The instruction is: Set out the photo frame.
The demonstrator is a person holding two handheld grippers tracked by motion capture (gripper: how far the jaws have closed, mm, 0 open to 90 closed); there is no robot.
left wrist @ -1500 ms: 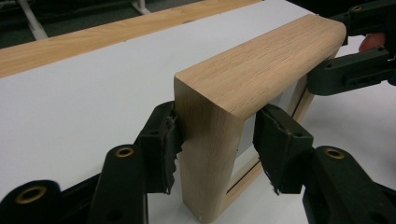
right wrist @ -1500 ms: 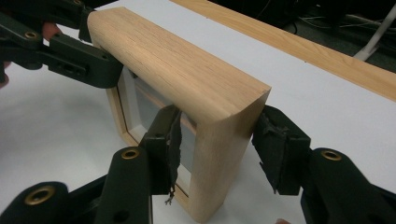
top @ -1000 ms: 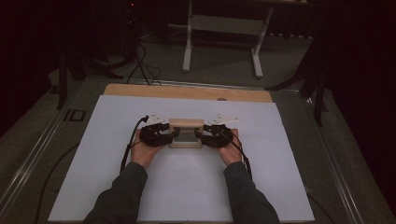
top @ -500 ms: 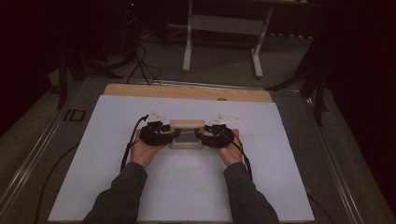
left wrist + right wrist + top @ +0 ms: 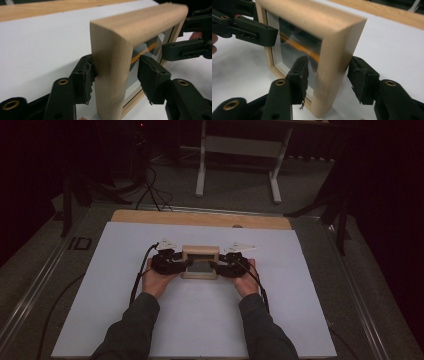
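With both claws we have tipped the picture frame point(image 5: 200, 261) more upright on the worktop point(image 5: 125, 320): left claw point(image 5: 113, 77) at 9 o'clock, right claw point(image 5: 328, 77) at 3 o'clock, each straddling a side rail with visible slack.

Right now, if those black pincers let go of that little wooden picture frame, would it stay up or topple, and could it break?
The wooden frame stands on a narrow edge, so it would probably tip easily. Its thick, straight sides look stiff, unlikely to bend. The glossy pane reflects like glass, so a fall might crack it. The left gripper and right gripper straddle its side bars, with gaps showing at some pads.
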